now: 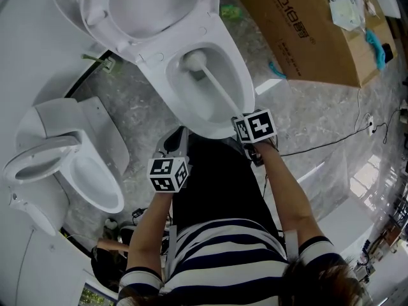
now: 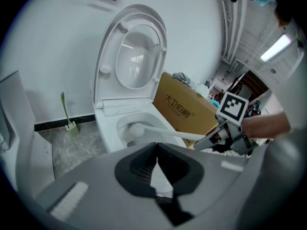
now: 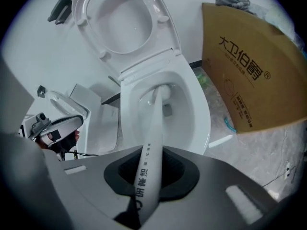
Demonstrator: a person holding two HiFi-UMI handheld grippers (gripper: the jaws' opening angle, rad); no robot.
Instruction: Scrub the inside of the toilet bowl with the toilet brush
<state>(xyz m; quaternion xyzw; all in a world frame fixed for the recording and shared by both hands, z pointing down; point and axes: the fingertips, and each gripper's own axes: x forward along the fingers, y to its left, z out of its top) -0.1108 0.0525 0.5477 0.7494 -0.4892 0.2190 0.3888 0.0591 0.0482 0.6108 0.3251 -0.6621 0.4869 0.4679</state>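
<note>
The white toilet (image 1: 220, 40) stands with lid and seat raised, its bowl (image 3: 189, 109) open. A white toilet brush has its head (image 1: 194, 59) down inside the bowl near the back wall. Its long handle (image 3: 151, 138) runs straight back between the jaws of my right gripper (image 3: 152, 153), which is shut on it at the bowl's front rim (image 1: 245, 125). My left gripper (image 1: 173, 143) hangs lower left of the bowl's front, jaws shut with nothing in them (image 2: 156, 147). The left gripper view also shows the brush head (image 2: 135, 130) in the bowl and the right gripper (image 2: 225, 128).
A second, smaller toilet (image 1: 76, 164) stands to the left. A large cardboard box (image 1: 306, 30) sits right of the toilet on the grey stone floor. A thin black cable (image 1: 331, 142) crosses the floor at right. A green item (image 2: 67, 114) leans by the wall.
</note>
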